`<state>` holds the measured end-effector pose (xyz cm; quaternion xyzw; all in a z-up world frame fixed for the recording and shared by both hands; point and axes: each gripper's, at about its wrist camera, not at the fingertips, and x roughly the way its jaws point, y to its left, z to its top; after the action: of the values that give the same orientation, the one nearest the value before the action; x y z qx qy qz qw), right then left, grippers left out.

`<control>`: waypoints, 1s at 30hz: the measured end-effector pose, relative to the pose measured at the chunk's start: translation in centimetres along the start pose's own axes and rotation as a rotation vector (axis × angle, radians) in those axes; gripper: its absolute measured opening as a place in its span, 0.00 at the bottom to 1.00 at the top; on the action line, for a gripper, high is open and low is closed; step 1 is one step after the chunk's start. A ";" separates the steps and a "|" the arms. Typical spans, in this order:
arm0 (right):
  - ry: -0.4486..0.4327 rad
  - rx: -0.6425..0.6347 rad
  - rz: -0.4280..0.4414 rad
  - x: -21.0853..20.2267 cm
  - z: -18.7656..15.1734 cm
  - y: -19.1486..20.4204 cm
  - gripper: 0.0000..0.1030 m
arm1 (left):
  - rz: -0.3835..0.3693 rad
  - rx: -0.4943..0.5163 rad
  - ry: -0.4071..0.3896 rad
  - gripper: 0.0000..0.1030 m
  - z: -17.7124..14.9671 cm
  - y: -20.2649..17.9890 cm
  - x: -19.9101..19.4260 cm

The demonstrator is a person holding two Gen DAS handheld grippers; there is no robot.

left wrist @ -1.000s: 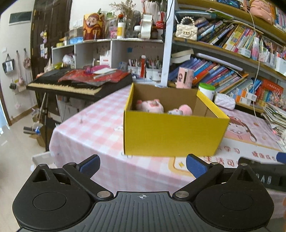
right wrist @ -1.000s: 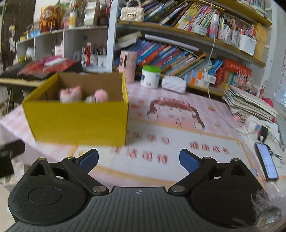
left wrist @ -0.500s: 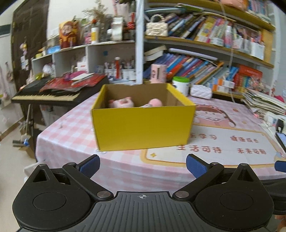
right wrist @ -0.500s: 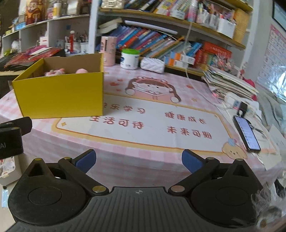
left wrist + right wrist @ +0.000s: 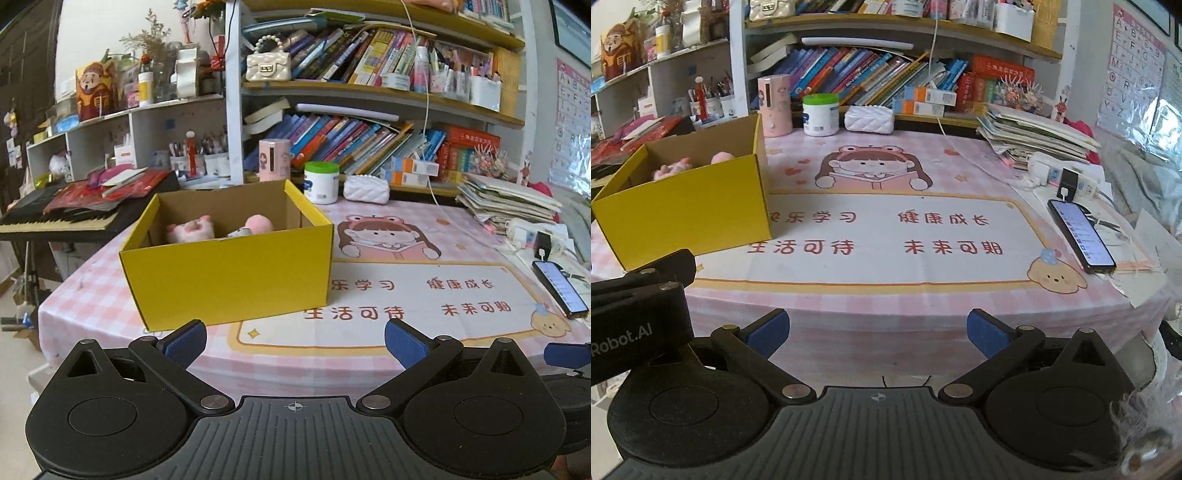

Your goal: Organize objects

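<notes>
Two grippers: left gripper (image 5: 293, 341) and right gripper (image 5: 877, 330) both spread wide, holding nothing
Yellow box (image 5: 229, 275): on the table (image 5: 424, 291), left part
Pink plush toys (image 5: 190, 230): inside the box

Open yellow box (image 5: 229, 280) upright on table's left side; pink plush toys (image 5: 190, 232) inside

My left black two-finger gripper with blue pads (image 5: 293, 341) is spread wide and holds nothing. My right black gripper with blue pads (image 5: 876, 330) is likewise spread and bare, level beside the left one.
</notes>
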<state>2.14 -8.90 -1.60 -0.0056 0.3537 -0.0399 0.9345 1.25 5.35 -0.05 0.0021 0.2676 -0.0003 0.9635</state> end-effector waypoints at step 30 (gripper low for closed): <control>-0.001 -0.029 0.032 -0.9 -0.8 -0.6 1.00 | -0.026 -0.006 0.006 1.00 -0.6 -1.6 -1.3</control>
<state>0.89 -9.37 -1.55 -0.0135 0.3537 -0.0195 0.9351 -0.14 3.73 0.06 -0.0045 0.2704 -0.0118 0.9627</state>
